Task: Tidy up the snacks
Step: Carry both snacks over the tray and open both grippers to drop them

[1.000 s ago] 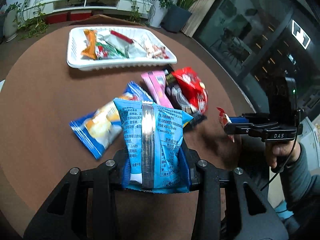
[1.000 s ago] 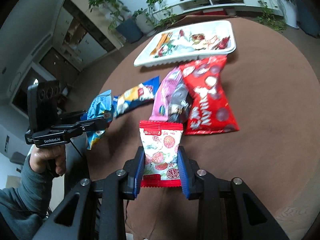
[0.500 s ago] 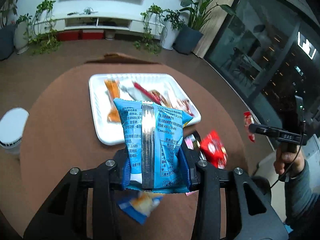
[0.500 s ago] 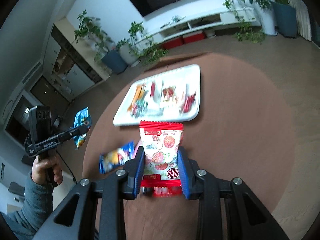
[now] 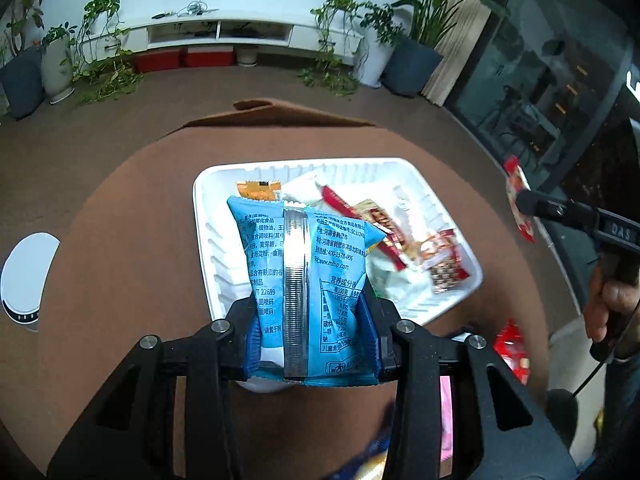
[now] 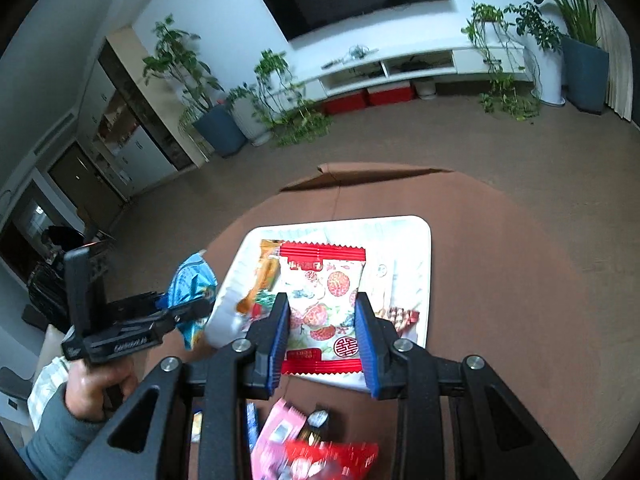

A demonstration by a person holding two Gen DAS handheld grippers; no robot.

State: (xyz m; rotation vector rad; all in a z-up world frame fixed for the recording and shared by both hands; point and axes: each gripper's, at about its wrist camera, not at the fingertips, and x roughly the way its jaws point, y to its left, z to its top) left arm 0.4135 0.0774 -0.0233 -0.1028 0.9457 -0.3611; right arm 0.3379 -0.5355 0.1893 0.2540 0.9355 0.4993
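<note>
My left gripper (image 5: 310,336) is shut on a light blue snack packet (image 5: 304,280) and holds it above the near left part of the white tray (image 5: 212,248). My right gripper (image 6: 322,340) is shut on a white and red strawberry candy packet (image 6: 322,304) above the near edge of the same tray (image 6: 416,228). The tray holds several small snacks, among them an orange packet (image 5: 256,190) and red wrappers (image 5: 440,256). Each gripper shows in the other's view, the right (image 5: 528,204) and the left (image 6: 192,308).
The tray sits on a round brown table (image 5: 120,240). Loose packets lie near its front: a red one (image 5: 510,344), a pink one (image 6: 280,436) and a red one (image 6: 340,460). A white round device (image 5: 26,276) stands at the left. Plants and a white TV shelf stand behind.
Both grippers have lifted their packets from the pile of loose snacks and moved forward over the tray. The tray is now close under them.
</note>
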